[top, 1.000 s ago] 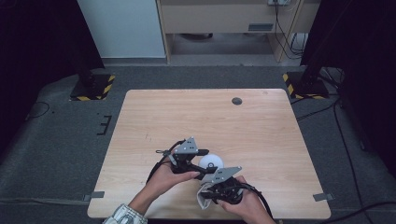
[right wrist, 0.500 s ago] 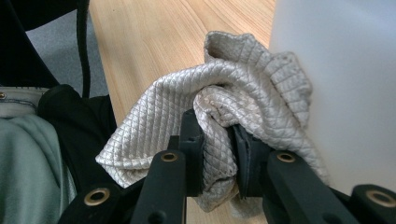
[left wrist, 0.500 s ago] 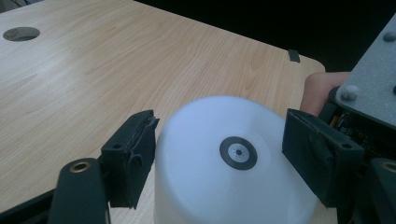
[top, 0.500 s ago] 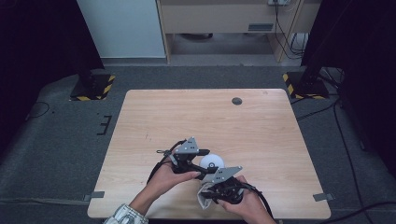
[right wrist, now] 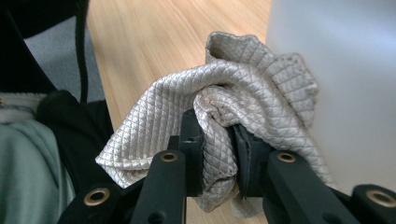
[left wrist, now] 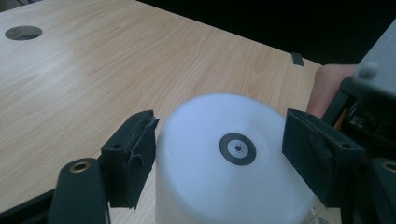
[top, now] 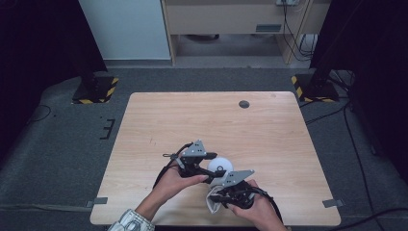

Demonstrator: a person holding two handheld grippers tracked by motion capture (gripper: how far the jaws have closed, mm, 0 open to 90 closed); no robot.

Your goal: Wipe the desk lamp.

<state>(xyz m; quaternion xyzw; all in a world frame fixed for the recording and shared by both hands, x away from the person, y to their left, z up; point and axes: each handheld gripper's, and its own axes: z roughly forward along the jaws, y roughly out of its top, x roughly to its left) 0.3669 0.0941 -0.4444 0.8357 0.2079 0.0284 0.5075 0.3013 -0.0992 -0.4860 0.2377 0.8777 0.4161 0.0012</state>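
Near the 6 o'clock edge of the pale wooden counter (top: 211,120), the person's two hands crowd together, and much of what they work on is covered by them. The left claw (left wrist: 219,154) has its jaws on either side of a white, round plastic container (left wrist: 233,172) with a small dark ring in the middle of its upturned face; the pads sit right at its sides, but the blur there keeps me from telling whether they press on it or just bracket it. The container's lower part is cut off by the bottom edge of the left gripper view, and from the high view just a white dome (top: 220,166) peeks out between the two grippers.

The right claw (right wrist: 219,154) is clamped together on a beige quilted cloth (right wrist: 224,102), bunched into folds that touch the container's white wall at 3 o'clock in its own view. In the high view that cloth (top: 211,201) is mostly buried under the right hand (top: 255,209), a pale corner showing at 9 o'clock of it. The left hand (top: 175,180) hides the underside of its gripper. A small dark round hole (top: 244,104) sits well apart toward 12 o'clock.
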